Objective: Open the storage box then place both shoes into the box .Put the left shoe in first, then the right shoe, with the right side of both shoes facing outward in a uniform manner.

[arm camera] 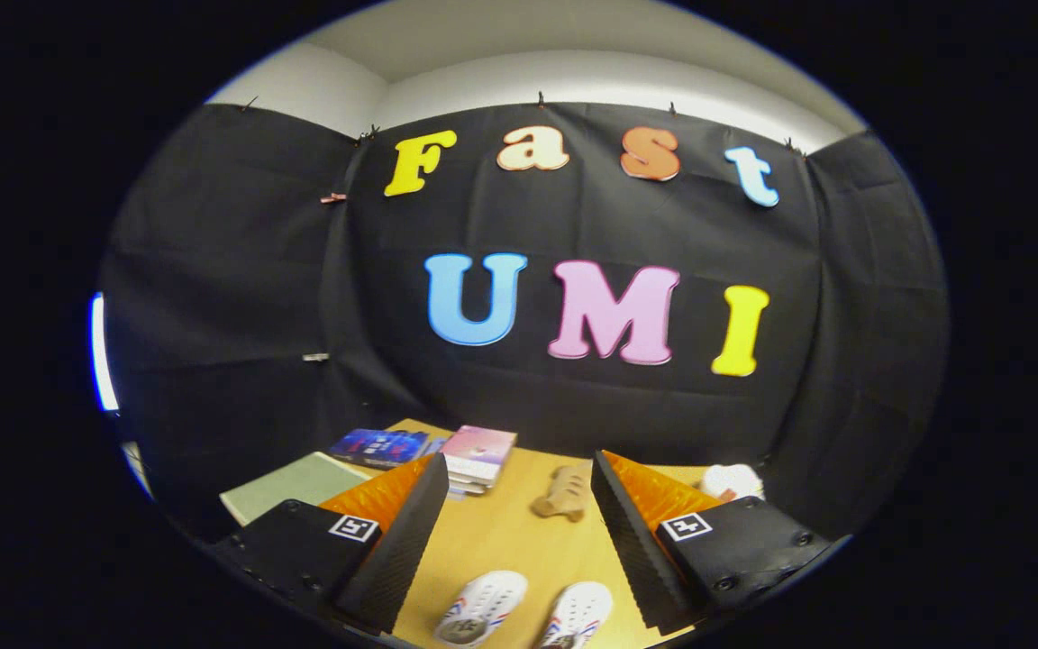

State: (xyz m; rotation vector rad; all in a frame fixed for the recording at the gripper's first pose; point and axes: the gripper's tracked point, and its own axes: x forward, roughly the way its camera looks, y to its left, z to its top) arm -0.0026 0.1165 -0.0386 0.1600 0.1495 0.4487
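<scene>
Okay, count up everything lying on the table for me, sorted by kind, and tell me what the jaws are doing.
White shoes: 2
Books or booklets: 3, counting the pile as one
Tan toy: 1
White object: 1
Total: 7
Gripper: jaws open, holding nothing.

Dim booth, bright overhead wall strip, strong fisheye bending, slight softness.

On the wooden table [519, 541] lie 2 white shoes [481, 607] [577, 615], side by side between the 2 spread fingers of 1 gripper [519, 532]. Beyond them sit 1 tan toy-like object [562, 494], 1 stack of books [477, 458], 1 dark blue book [379, 445] and 1 green pad [294, 485]. There is also 1 white object [732, 480] near the far right edge.
</scene>
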